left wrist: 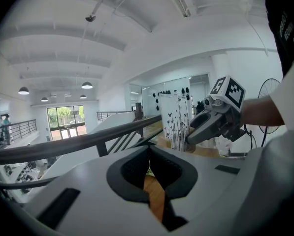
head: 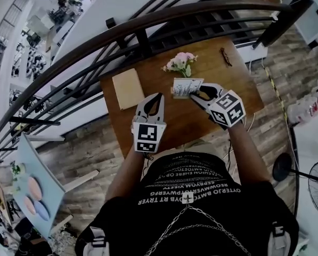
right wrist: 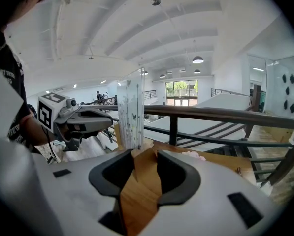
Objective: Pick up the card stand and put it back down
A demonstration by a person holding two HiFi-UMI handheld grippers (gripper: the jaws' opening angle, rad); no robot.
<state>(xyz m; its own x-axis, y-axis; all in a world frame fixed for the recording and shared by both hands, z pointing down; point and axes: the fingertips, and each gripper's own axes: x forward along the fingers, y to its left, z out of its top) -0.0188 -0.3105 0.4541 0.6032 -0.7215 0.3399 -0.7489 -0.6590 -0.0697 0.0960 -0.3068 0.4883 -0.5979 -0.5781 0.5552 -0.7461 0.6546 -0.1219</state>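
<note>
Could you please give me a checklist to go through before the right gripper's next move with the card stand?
1. Right gripper on the card stand: ok, its wooden base fills the jaws.
2. Card upright: ok.
3. Left gripper shut, empty, clear of the stand: ok.
4. Flowers clear of the stand: ok, close but apart.
5. Stand lifted off the table: cannot tell.
</note>
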